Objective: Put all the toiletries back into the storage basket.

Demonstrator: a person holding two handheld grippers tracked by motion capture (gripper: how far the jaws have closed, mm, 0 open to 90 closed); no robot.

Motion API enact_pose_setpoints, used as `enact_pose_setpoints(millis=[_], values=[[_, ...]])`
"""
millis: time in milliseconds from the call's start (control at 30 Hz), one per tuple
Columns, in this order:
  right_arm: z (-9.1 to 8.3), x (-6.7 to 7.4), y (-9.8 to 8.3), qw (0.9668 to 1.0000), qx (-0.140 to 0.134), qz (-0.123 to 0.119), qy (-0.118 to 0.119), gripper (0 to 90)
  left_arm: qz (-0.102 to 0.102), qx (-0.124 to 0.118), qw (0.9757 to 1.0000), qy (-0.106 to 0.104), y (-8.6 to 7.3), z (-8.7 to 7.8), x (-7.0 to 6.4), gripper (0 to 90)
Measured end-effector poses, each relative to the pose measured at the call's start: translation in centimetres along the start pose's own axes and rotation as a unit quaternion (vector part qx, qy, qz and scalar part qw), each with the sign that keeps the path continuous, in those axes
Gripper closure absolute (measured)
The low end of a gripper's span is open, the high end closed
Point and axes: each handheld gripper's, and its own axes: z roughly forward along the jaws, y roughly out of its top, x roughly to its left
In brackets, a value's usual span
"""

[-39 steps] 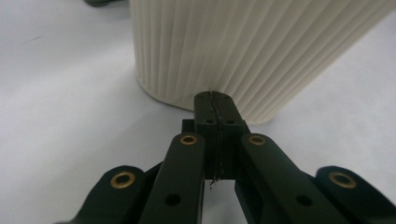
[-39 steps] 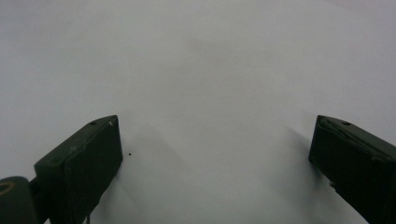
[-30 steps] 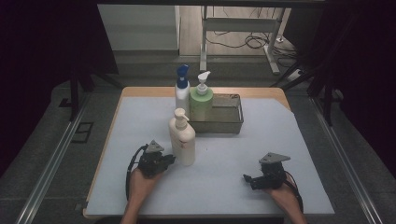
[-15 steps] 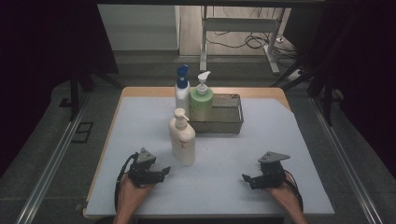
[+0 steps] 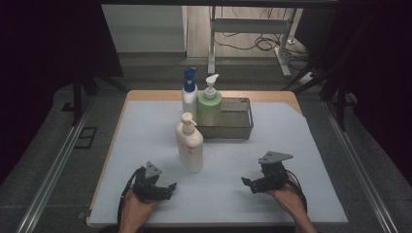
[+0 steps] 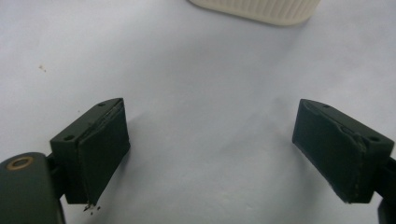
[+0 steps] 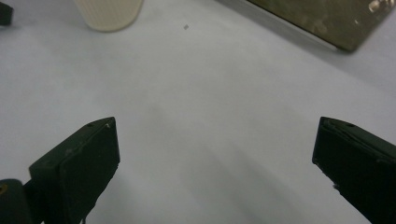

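The cream bottle (image 5: 190,145) stands upright on the table mat (image 5: 228,189), let go; the left gripper (image 5: 164,188), jaws just opened and empty, sits just beside it; the right gripper (image 5: 248,183) gapes empty too; next seems another bottle.

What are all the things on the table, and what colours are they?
Cream pump bottle: one, cream, upright on the mat, nearest the left gripper, touching neither gripper.
Green pump bottle: one, green with a white pump, at the left end of the basket.
Spray bottle: one, white with a blue top, just left of the green bottle.
Wire basket: one, dark metal, at the middle far part of the mat.
Mat: one, pale blue-grey, covering the table.
Table: one, wooden, edge showing at the far side.
Left gripper: one, black, low at the near left, jaws just opened wide, nothing between them.
Right gripper: one, black, near right, jaws apart, nothing between them.
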Motion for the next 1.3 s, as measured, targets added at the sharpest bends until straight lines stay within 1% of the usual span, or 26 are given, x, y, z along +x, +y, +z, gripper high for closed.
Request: enact_pose_setpoints(millis=[67,167,433,633,833,1000,1100,1267,1300], values=[[0.2,0.3,0.7,1.0000,0.001,-0.004,0.007,0.0,0.005,0.001,1.0000,0.005,0.0,0.1,-0.2,10.7],[0.6,0.7,1.6,0.9998,-0.002,-0.010,0.016,0.0,0.003,0.000,1.0000,0.003,-0.1,0.1,-0.1,10.6],[1.9,2.0,4.2,0.9990,-0.013,-0.021,0.036,0.0,0.005,0.000,1.0000,0.005,-0.1,0.1,-0.1,10.6],[3.3,3.3,6.0,0.9982,-0.018,-0.024,0.051,0.6,0.004,-0.001,1.0000,0.004,-0.1,0.1,-0.1,10.6],[4.5,4.8,7.8,0.9977,-0.022,-0.024,0.059,3.0,0.001,-0.003,1.0000,0.005,-0.1,0.1,-0.2,10.6],[5.4,5.7,9.4,0.9973,-0.027,-0.025,0.063,4.5,0.004,-0.001,1.0000,0.005,-0.1,0.1,-0.1,10.6],[5.8,6.3,10.3,0.9973,-0.028,-0.032,0.060,4.8,0.003,-0.002,1.0000,0.005,-0.1,0.1,-0.1,10.6],[6.5,7.1,11.5,0.9974,-0.033,-0.029,0.057,5.4,0.003,-0.002,1.0000,0.005,-0.1,0.1,-0.1,10.6],[6.7,7.3,11.7,0.9974,-0.035,-0.024,0.058,5.7,0.002,-0.003,1.0000,0.005,-0.1,0.1,-0.1,10.6]])
